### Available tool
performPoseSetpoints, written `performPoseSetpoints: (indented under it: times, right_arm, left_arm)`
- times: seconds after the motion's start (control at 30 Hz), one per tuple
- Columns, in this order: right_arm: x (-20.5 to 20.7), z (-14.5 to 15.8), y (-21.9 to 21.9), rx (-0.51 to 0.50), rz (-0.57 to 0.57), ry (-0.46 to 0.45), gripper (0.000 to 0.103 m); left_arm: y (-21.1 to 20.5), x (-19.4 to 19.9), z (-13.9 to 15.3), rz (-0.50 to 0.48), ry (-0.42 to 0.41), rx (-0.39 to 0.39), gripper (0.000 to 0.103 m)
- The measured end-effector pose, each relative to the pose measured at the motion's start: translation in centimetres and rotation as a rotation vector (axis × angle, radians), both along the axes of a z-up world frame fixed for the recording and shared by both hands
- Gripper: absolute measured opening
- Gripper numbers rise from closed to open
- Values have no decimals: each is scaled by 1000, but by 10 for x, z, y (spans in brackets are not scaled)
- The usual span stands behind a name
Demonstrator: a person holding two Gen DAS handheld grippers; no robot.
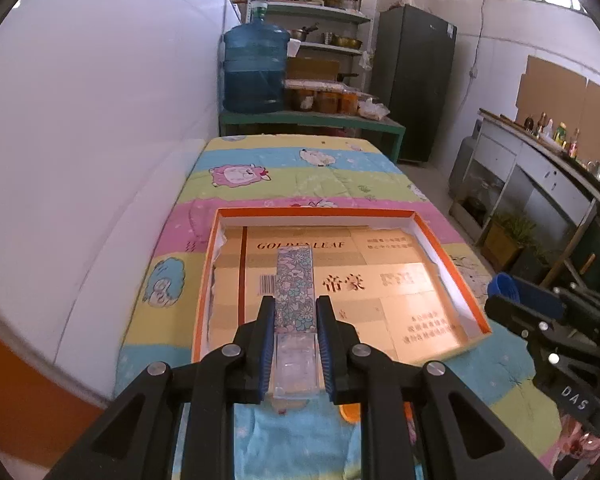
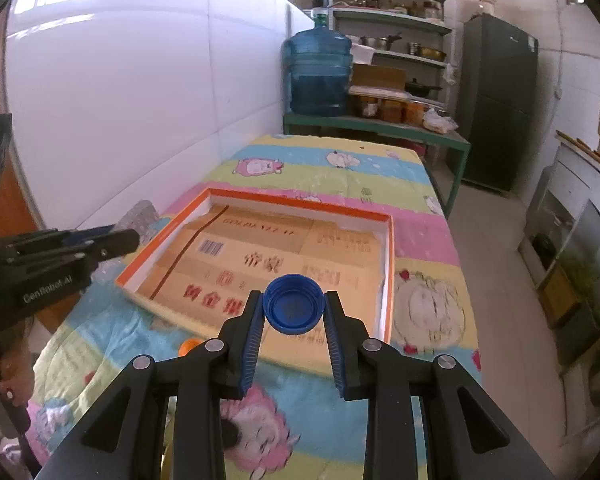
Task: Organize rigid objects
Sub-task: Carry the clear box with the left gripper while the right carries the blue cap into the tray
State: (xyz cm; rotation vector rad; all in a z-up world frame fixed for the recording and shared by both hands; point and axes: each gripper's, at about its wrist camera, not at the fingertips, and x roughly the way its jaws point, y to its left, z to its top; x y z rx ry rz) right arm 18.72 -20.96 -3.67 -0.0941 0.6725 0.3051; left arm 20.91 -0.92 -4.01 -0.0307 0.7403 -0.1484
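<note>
Ahead of both tongs an orange-rimmed tray (image 1: 452, 256) lies on the cloth-covered tabletop (image 1: 332, 176), holding only flattened printed cardboard (image 1: 400, 292). The left tongs (image 1: 295, 312) clamp a clear floral-patterned box (image 1: 295, 292) that juts forward over the tray, and the right tongs (image 2: 294, 304) pinch a blue bottle cap (image 2: 294, 304) above the tray's near edge. An orange ball (image 2: 189, 346) lies just beneath them, before the tray; beyond it stands a water jug (image 2: 320, 72).

One orange tray (image 1: 456, 264), one floral box (image 1: 295, 280), one blue cap (image 2: 294, 304), one water jug (image 1: 254, 72).
</note>
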Motion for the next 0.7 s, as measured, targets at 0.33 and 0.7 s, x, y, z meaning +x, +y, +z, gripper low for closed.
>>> performPoseSetpoints:
  times: [0.33, 0.7]
  right_arm:
    - [70, -37, 10, -34, 33, 102, 30]
    - [99, -75, 13, -35, 27, 201, 30]
  left_arm:
    - [1, 61, -42, 11, 102, 11, 20]
    - [-1, 79, -69, -4, 166, 21, 20]
